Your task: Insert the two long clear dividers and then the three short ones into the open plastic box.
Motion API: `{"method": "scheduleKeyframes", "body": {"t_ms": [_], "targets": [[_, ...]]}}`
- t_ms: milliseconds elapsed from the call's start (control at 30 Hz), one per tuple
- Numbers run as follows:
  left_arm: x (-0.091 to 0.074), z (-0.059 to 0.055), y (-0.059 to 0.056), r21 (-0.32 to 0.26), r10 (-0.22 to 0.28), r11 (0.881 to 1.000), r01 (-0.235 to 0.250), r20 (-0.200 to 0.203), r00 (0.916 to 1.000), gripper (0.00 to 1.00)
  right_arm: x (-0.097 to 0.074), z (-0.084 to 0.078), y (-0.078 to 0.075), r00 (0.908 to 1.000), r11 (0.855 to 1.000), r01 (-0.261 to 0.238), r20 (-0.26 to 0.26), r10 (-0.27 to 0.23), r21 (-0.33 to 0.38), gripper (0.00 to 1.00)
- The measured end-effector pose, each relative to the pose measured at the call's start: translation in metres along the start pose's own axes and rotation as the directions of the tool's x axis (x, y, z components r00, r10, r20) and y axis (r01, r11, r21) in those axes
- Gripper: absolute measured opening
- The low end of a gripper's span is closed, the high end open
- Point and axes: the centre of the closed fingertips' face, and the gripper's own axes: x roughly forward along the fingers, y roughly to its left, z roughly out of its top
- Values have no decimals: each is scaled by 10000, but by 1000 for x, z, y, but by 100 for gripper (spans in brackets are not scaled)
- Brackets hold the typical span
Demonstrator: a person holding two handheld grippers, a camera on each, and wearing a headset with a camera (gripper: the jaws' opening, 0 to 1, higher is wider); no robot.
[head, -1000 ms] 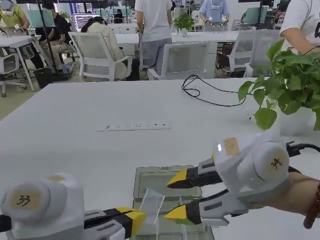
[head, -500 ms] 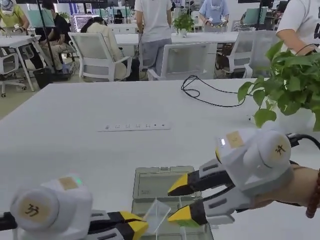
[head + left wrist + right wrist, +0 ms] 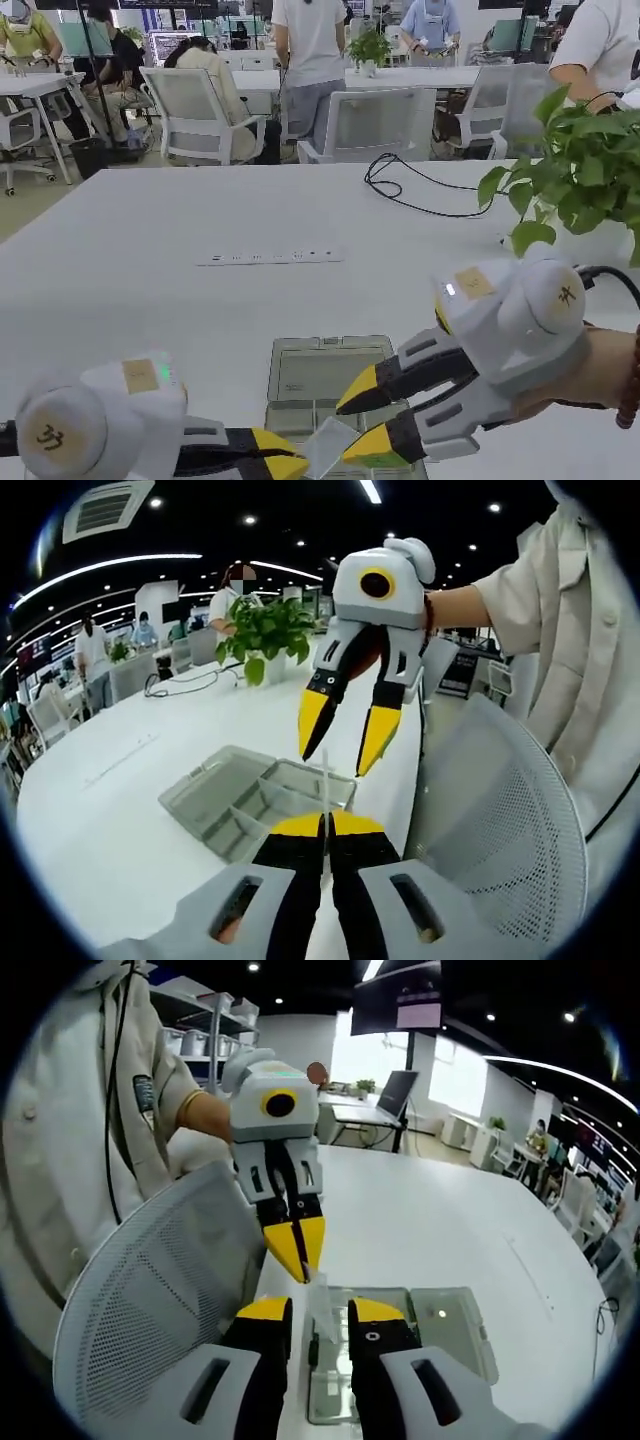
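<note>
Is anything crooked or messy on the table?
Only the clear divider: the left claw pinches it at a tilt over the open plastic box, not in a slot yet. The right claw is open close to it. Nothing looks spilled or broken.

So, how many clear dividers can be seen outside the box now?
1: a clear divider, pinched in the left gripper over the open box. Others may already sit in the box or lie out of frame.

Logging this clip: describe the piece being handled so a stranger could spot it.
On the white table, at the near edge, lies the open plastic box. Just above it, the left gripper pinches a clear divider, see-through unlike the yellow-tipped jaws around it.
</note>
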Motion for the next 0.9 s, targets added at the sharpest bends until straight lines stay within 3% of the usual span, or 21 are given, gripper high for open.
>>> {"method": "scheduleKeyframes", "body": {"t_ms": [167, 500, 667, 900], "targets": [[-1, 5, -8, 462, -465, 9979, 462, 53, 9989, 0, 1, 0, 9, 9988, 9988, -482, -1, 482, -28, 21], [-1, 10, -19, 687, -1133, 9914, 1111, 300, 9931, 0, 1, 1, 23, 9927, 9928, -1200, 122, 1200, -12, 13], [0, 12, -23, 881, -1330, 9877, 1295, 349, 9905, 0, 0, 1, 22, 9926, 9926, -1208, 135, 1210, -143, 5], [-1, 15, -22, 883, -1282, 9884, 1237, 470, 9906, 0, -2, 3, 24, 9918, 9920, -1265, 172, 1265, 11, 3]]}}
